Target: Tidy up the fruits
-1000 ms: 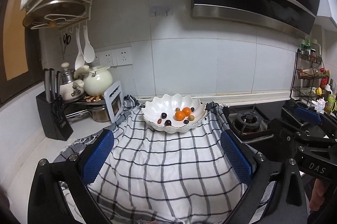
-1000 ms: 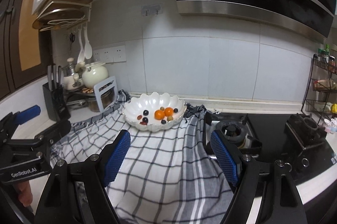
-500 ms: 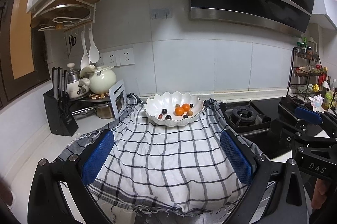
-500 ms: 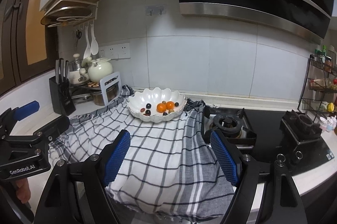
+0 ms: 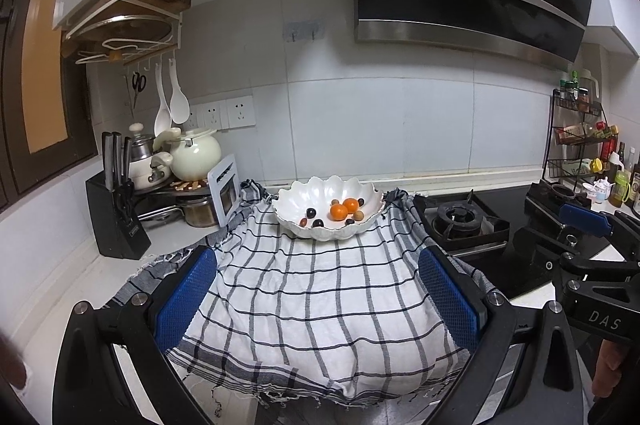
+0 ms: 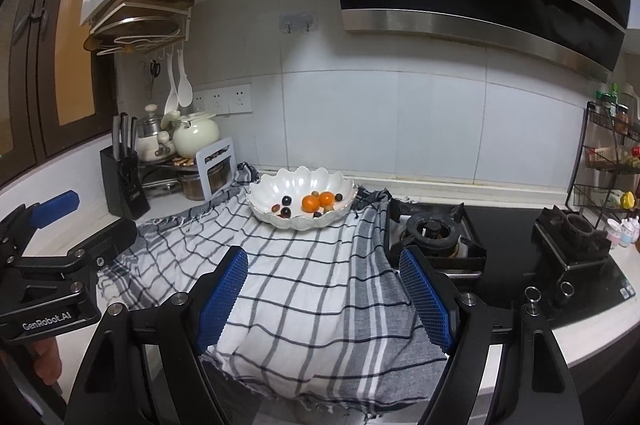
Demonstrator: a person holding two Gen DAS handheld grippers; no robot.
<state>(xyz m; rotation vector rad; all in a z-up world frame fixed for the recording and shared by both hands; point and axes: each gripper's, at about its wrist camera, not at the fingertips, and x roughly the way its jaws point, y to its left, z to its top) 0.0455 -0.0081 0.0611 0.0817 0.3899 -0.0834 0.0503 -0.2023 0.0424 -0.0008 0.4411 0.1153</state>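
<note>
Fruits (image 5: 339, 212): two orange and several small dark pieces, inside white scalloped bowl (image 5: 362, 192) at far end of checked cloth (image 5: 312, 301); left gripper (image 5: 318, 299) and right gripper (image 6: 325, 299) spread wide, empty, well short of bowl.

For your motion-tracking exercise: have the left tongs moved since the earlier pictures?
Yes. The left tongs have drawn back from the bowl: it looks smaller and farther, and the cloth's near fringe now shows.

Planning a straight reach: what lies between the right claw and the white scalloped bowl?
Only bare black-and-white checked cloth lies between the open right claw and the white scalloped bowl, seen in the right wrist view.
</note>
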